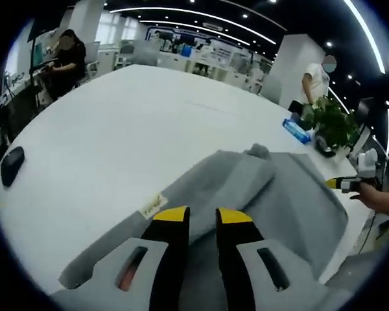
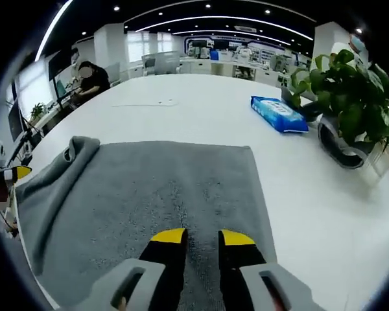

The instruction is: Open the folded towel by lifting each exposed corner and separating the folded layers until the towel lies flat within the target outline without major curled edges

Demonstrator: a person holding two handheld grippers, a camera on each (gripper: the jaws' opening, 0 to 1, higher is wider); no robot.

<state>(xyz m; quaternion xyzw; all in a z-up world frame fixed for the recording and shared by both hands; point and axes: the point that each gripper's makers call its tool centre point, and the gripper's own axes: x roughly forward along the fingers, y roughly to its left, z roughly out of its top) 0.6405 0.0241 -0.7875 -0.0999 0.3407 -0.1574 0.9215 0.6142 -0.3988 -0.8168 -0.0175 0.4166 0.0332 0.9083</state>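
Yellow-tipped fingers (image 2: 201,238) of right gripper sit slightly apart, nothing between, low over grey towel (image 2: 162,194) on white worktop (image 2: 311,194). Left gripper (image 1: 201,215) likewise apart, empty, above rolled-over edge (image 1: 240,175). Step, I judge: last fold w/ curled side unopened; next needs grip on that edge & pull outward

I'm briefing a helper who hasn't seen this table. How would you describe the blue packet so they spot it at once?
On the white table, look beyond the far right corner of the grey towel, toward the potted plant. The blue packet lies flat just left of the plant's pot. It is the only bright blue thing there, a soft rectangular pack with white print.
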